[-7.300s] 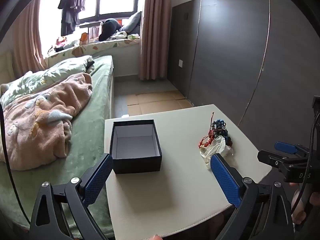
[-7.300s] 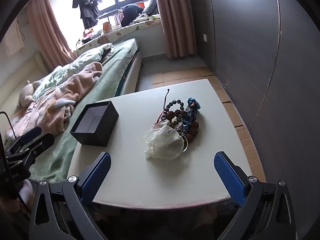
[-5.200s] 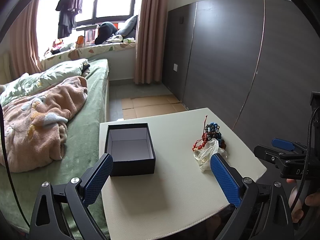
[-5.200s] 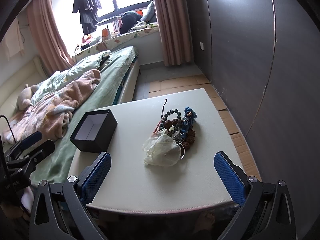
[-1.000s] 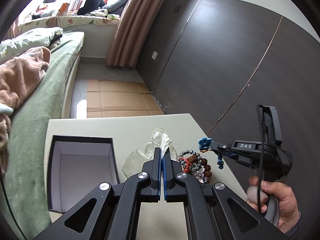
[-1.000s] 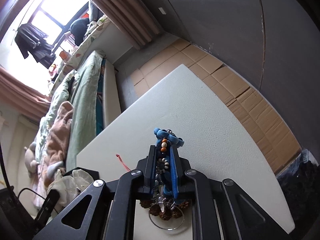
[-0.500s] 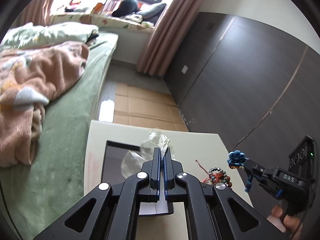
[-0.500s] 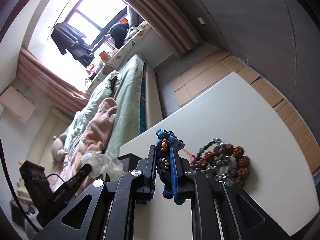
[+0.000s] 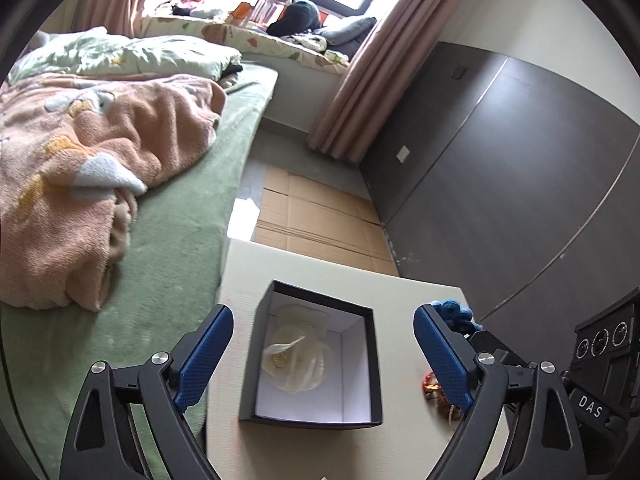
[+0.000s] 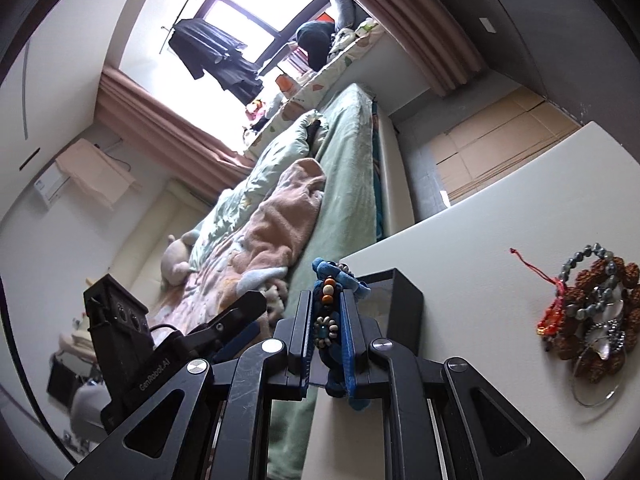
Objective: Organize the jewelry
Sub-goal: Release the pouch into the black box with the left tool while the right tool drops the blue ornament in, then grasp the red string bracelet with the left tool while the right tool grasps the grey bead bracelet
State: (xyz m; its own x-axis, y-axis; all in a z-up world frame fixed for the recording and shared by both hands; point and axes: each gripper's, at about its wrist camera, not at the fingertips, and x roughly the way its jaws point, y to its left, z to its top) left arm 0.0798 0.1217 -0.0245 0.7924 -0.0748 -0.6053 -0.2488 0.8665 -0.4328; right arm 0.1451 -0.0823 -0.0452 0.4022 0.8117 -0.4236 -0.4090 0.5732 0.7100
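Observation:
A black box (image 9: 312, 420) with a white inside sits on the white table (image 9: 248, 276). A clear plastic pouch (image 9: 294, 360) holding something small and yellowish lies in it. My left gripper (image 9: 322, 312) hangs over the box, its jaws opening, with nothing between them. My right gripper (image 10: 326, 298) is shut on a blue braided bracelet (image 10: 326, 324) with small beads, held in the air just beside the box (image 10: 404, 312). The same bracelet (image 9: 454, 312) shows at the box's right in the left wrist view. A pile of bead bracelets (image 10: 596, 312) lies on the table (image 10: 480, 260).
A bed with a green sheet (image 9: 172, 248) and a pink blanket (image 9: 80, 160) runs along the table's left edge. Dark wall panels (image 9: 500, 180) stand to the right. Cardboard (image 9: 320, 220) covers the floor beyond the table. A red trinket (image 9: 431, 387) lies right of the box.
My left gripper has opened and the plastic pouch it held now lies in the box. My right gripper has carried the blue bracelet away from the pile to beside the box.

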